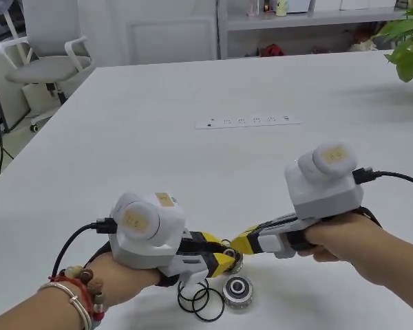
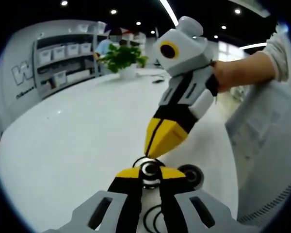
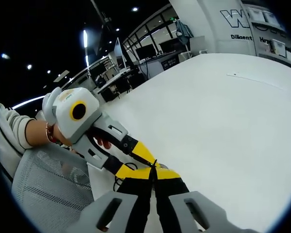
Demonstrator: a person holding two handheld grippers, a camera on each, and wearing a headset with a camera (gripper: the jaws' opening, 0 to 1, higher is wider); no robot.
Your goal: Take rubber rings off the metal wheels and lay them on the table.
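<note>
Clamping left gripper (image 2: pixel 149 174): its two yellow-tipped jaws press on either side of a metal wheel (image 2: pixel 149 168) and hold it just above the table (image 1: pixel 158 137).
Right gripper (image 2: pixel 154 148): the jaws are drawn together to a point, and the tip touches the upper rim of the held wheel. Whether any rubber is nipped between them cannot be told.
Second wheel (image 1: pixel 238 289): it lies flat on the table just below the two tips, on the person's side, apart from the held one.
Rubber rings (image 1: pixel 201 300): thin black loops lie overlapping flat on the table, just beside the second wheel and under the left gripper.
Left hand (image 1: pixel 117 278): it is wrapped around its gripper's handle, with beaded bracelets (image 1: pixel 82 292) at the wrist.
Right hand (image 1: pixel 341 240): it is closed around the other handle.
Power strip (image 1: pixel 248 122): white, it lies mid-table, well apart from the work.
Plant (image 1: pixel 407 41): green leaves show at the far right edge.
Chair (image 1: pixel 45 51): it stands beyond the table's far left corner.
</note>
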